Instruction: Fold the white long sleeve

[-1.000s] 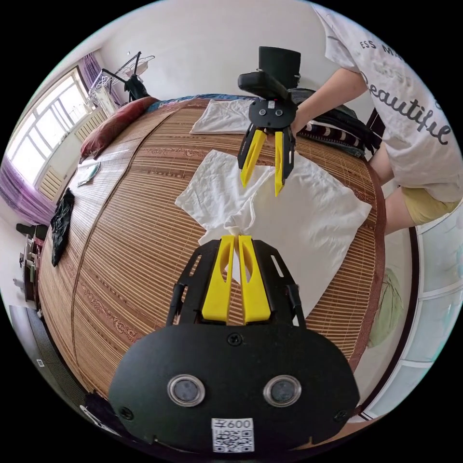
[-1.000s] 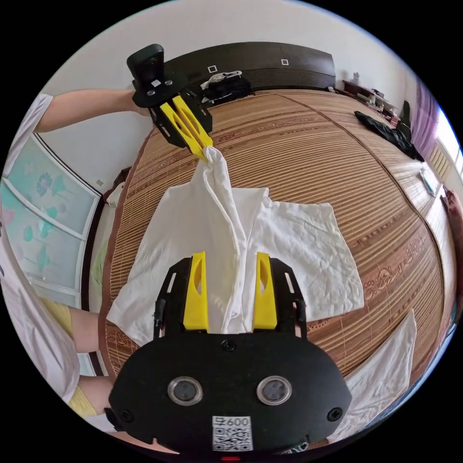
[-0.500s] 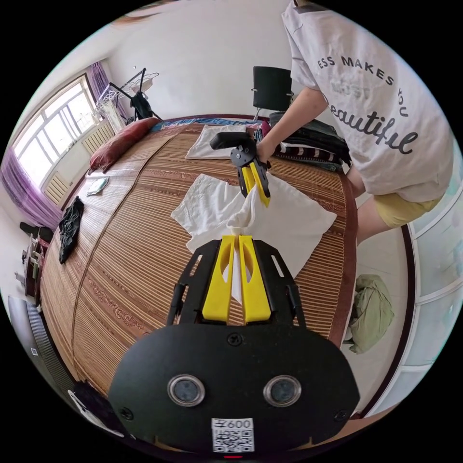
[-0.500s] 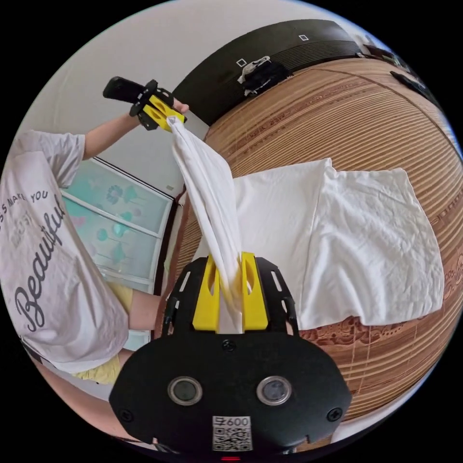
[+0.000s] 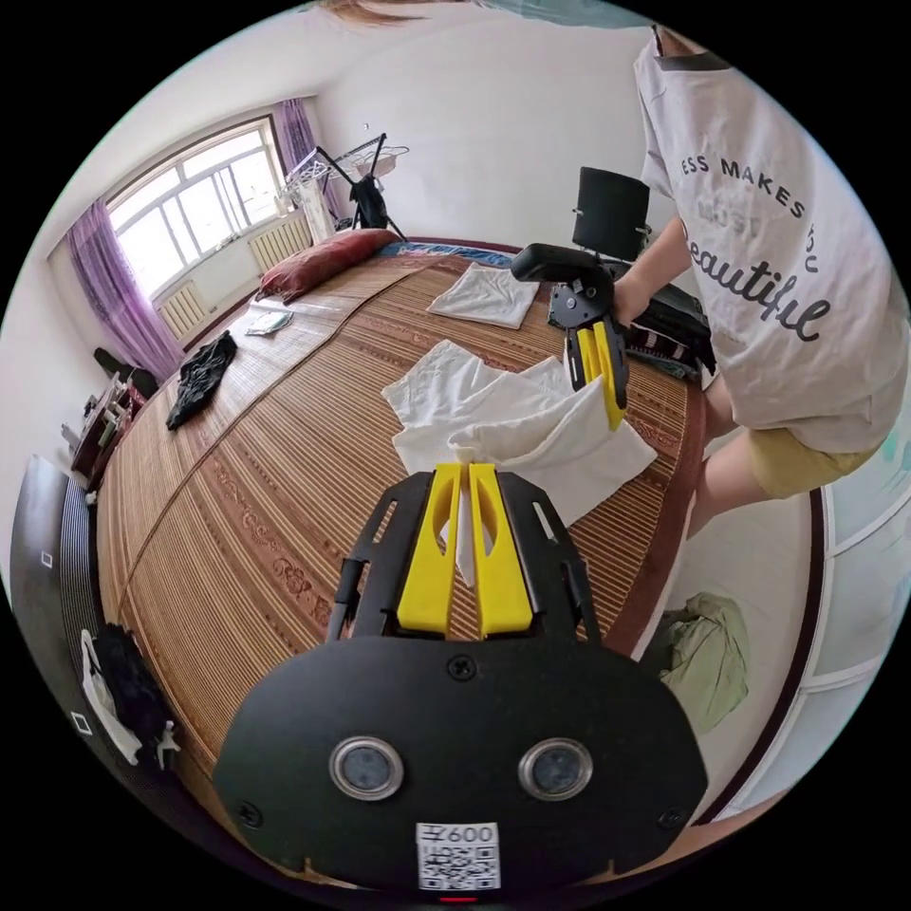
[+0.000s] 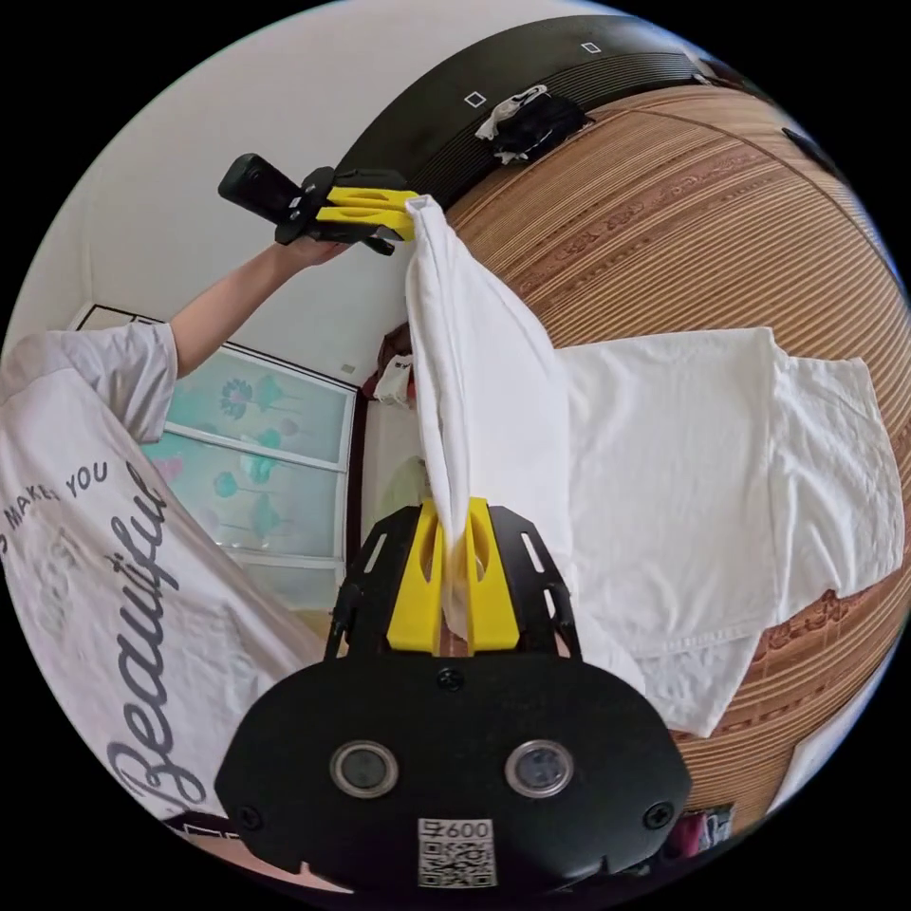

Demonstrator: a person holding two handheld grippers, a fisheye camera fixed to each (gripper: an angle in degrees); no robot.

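The white long sleeve shirt [image 5: 512, 427] [image 6: 664, 474] lies partly on the woven bed mat, with one edge lifted and stretched taut between both grippers. My left gripper [image 5: 465, 467] is shut on one end of that raised edge; it also appears in the right gripper view [image 6: 403, 204], held high by a hand. My right gripper [image 6: 455, 508] is shut on the other end, and shows in the left gripper view [image 5: 607, 380] above the shirt's near side. The rest of the shirt drapes down onto the mat.
A bamboo mat [image 5: 266, 455] covers the bed. A folded white cloth [image 5: 484, 294] and a stack of dark clothes [image 5: 678, 327] lie at the far side. A black garment [image 5: 195, 384] and red pillow [image 5: 323, 261] lie near the window. A person [image 5: 778, 256] stands at the bed's edge.
The right gripper closed on the shirt's edge. Both grippers then rose, lifting that edge off the mat and pulling it taut, and the raised part swung over the flat body.
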